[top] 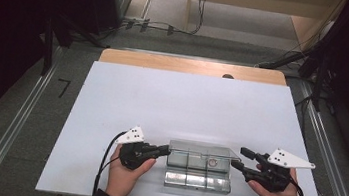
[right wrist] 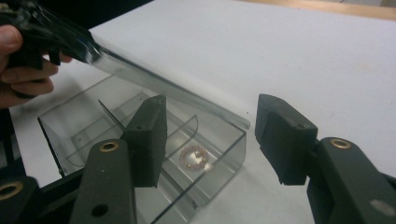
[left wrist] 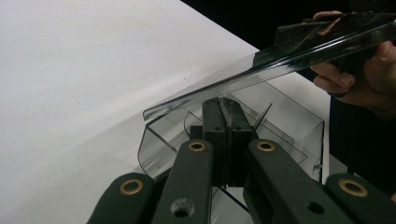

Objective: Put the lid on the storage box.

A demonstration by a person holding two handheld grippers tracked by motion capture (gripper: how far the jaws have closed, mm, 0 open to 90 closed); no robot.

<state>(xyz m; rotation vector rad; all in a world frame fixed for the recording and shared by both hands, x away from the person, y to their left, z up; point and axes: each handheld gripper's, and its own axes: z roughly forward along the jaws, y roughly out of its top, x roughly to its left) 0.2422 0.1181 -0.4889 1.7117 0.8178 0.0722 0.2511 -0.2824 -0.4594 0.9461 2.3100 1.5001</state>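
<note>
A clear plastic box [top: 196,180] with several compartments lies near the table's front edge, its lid [top: 201,150] lifted and slanting. A small ring of pale beads [right wrist: 194,156] rests in a right-hand compartment [top: 213,161]. My left gripper [top: 168,151] meets the box's left end with its jaws shut [left wrist: 227,116]; they seem to pinch the end wall just under the lid [left wrist: 261,70]. At the box's right end my right gripper [top: 238,157] is open. One of its pads hangs over the compartments, the other stands beyond the end wall, neither pressing [right wrist: 217,140].
The white tabletop [top: 187,104] stretches bare behind the box, with a wooden strip [top: 191,66] along its far edge. Metal rails [top: 18,119] and cables [top: 161,26] run on the floor around the table. Both hands rest at the front edge.
</note>
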